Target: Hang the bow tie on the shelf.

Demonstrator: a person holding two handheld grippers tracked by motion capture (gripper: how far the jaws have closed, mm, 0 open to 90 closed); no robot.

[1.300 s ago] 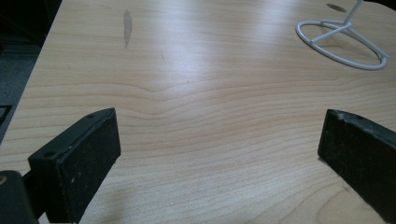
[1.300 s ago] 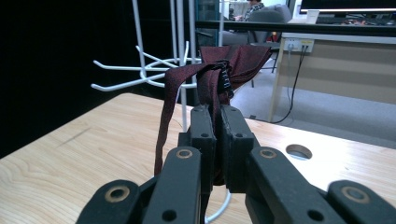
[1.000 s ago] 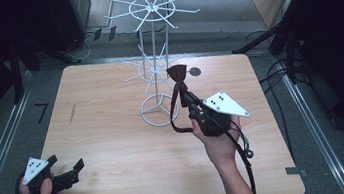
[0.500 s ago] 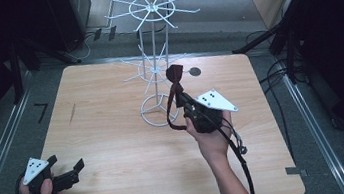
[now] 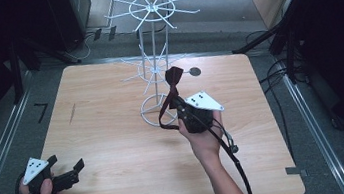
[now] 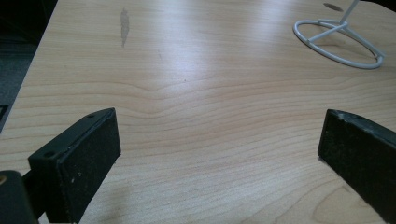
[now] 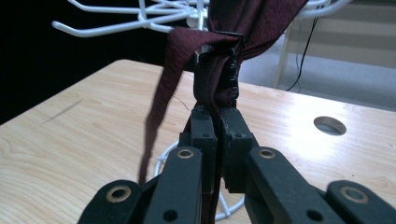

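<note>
The right gripper (image 5: 177,107), fingers clamped on the dark red bow tie (image 7: 243,23), could snag its strap on the white wire rack (image 5: 154,54) (left gripper (image 5: 71,171) fingers wide).

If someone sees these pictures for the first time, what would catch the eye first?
First, the dark red bow tie, clamped in the shut right gripper above the middle of the wooden table. Just behind it stands the white wire rack with two tiers of hooks. The left gripper waits open at the table's near left corner.
</note>
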